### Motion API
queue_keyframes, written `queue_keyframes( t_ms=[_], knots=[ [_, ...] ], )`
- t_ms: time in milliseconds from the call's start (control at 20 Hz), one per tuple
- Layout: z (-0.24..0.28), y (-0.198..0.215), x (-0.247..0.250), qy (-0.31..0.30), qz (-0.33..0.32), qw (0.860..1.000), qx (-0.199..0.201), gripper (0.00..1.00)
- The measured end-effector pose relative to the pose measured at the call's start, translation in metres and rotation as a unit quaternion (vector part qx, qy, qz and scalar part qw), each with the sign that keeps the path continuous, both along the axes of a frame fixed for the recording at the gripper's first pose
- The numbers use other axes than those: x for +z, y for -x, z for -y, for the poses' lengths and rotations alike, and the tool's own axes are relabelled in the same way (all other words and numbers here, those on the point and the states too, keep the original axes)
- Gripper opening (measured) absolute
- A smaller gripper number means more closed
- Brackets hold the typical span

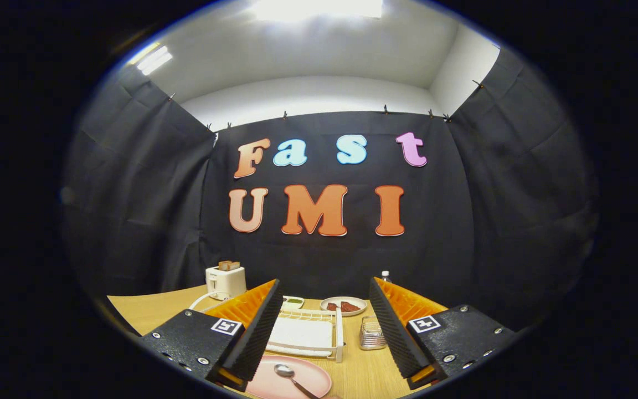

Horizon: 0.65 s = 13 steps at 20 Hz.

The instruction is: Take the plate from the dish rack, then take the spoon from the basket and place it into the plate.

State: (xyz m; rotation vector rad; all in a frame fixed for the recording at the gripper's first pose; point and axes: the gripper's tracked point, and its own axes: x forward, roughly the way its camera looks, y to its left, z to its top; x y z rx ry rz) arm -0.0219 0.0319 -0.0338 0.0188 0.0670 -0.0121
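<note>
Wooden table [147, 313] spreads below, and the gripper [325, 310] hangs over it, fingers spread wide with nothing between them. White dish rack [308, 332] sits in that gap. Just nearer than the rack lies the pink plate [310, 379], the spoon [291, 376] resting in it. Right of the rack, a small wire basket [372, 334]. Beyond the rack's left, a toaster [225, 281].
</note>
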Motion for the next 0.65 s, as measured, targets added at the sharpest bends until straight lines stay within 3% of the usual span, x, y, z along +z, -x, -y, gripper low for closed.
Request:
queue_keyframes(
  t_ms=[650],
  knots=[
    [-0.002, -0.037, 0.007, 0.056, 0.022, 0.998, -0.020, 0.94]
  ],
)
